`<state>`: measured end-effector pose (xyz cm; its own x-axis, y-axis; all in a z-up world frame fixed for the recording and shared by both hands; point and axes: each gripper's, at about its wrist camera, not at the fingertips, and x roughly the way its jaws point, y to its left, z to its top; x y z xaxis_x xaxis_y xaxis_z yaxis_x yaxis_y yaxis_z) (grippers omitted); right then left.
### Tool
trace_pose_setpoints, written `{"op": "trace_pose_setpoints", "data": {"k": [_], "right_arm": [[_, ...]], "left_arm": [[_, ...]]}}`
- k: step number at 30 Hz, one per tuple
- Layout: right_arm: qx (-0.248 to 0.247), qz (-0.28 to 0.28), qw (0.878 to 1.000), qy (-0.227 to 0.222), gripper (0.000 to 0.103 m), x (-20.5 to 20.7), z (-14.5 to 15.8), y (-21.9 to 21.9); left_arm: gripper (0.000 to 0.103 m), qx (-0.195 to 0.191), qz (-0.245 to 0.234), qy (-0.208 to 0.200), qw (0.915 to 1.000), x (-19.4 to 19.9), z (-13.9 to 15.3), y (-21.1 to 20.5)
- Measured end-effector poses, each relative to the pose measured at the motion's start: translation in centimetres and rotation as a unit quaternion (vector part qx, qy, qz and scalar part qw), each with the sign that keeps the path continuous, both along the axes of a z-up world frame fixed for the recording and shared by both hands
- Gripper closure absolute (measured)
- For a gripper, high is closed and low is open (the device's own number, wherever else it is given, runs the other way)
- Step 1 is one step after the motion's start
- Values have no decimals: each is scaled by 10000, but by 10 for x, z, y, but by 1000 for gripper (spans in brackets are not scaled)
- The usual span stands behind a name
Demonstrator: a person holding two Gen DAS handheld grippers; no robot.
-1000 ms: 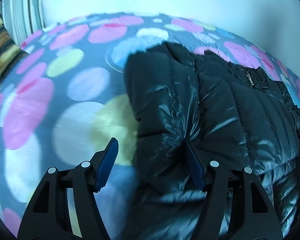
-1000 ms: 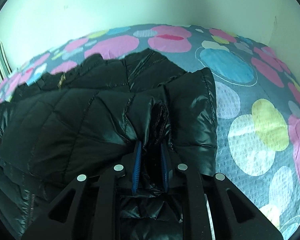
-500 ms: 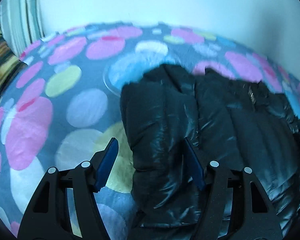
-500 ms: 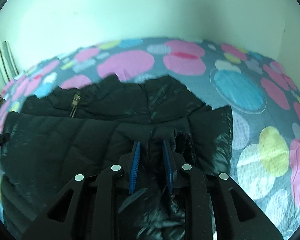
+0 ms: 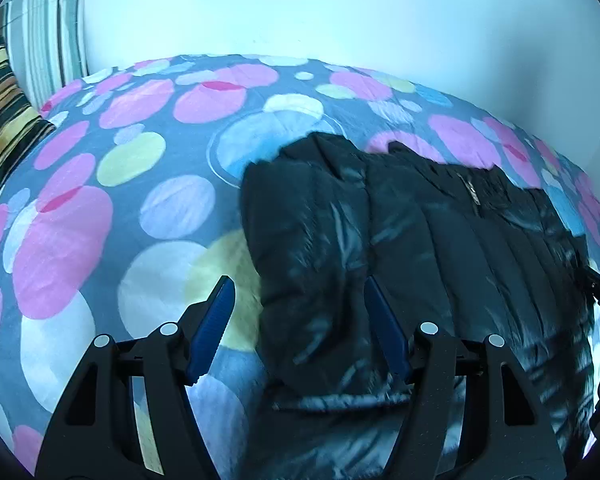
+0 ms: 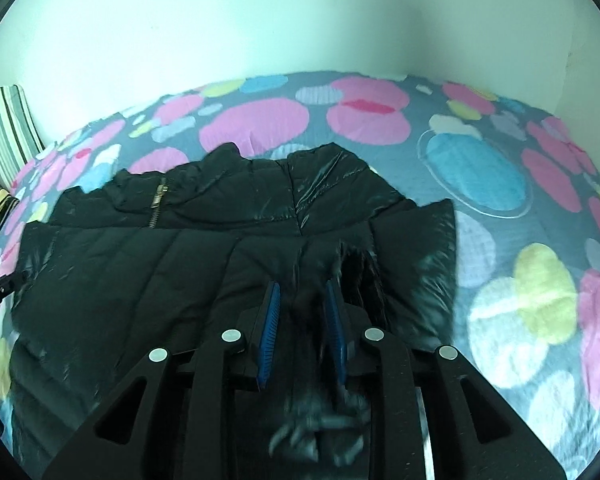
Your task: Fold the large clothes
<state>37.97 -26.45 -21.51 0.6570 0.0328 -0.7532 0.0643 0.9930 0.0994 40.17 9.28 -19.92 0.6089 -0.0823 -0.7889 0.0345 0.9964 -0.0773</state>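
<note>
While my right gripper (image 6: pixel 303 320) has its jaws nearly closed on a bunch of the black puffer jacket (image 6: pixel 204 264), my left gripper (image 5: pixel 300 320) stands wide open, straddling the jacket's left edge and gripping nothing. The jacket lies mid-bed on the spotted bedspread (image 5: pixel 100 220). I'd close the left on that edge, then move both level. No containers visible.

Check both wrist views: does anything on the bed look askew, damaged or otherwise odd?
Nothing looks damaged or spilled. The black puffer jacket lies rumpled on the spotted bedspread, normal mid-fold. The right gripper pinches a bunched fold; the left gripper is open over the jacket's edge.
</note>
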Motion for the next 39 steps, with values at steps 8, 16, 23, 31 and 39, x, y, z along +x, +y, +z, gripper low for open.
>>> {"op": "trace_pose_setpoints", "data": {"k": [8, 16, 23, 31, 39], "right_arm": [[-259, 47, 9988, 413, 77, 4, -43, 7], [41, 52, 10000, 50, 69, -32, -16, -7], [-69, -12, 9999, -99, 46, -122, 3, -17], [288, -17, 9989, 358, 45, -216, -22, -33], [667, -2, 9960, 600, 45, -266, -47, -42]], "left_arm": [[25, 3, -69, 598, 9982, 13, -49, -4], [25, -271, 72, 308, 9991, -34, -13, 15], [23, -380, 135, 248, 9989, -136, -3, 35], [23, -887, 93, 611, 9941, -229, -20, 60], [23, -1035, -225, 686, 9920, -273, -33, 54]]}}
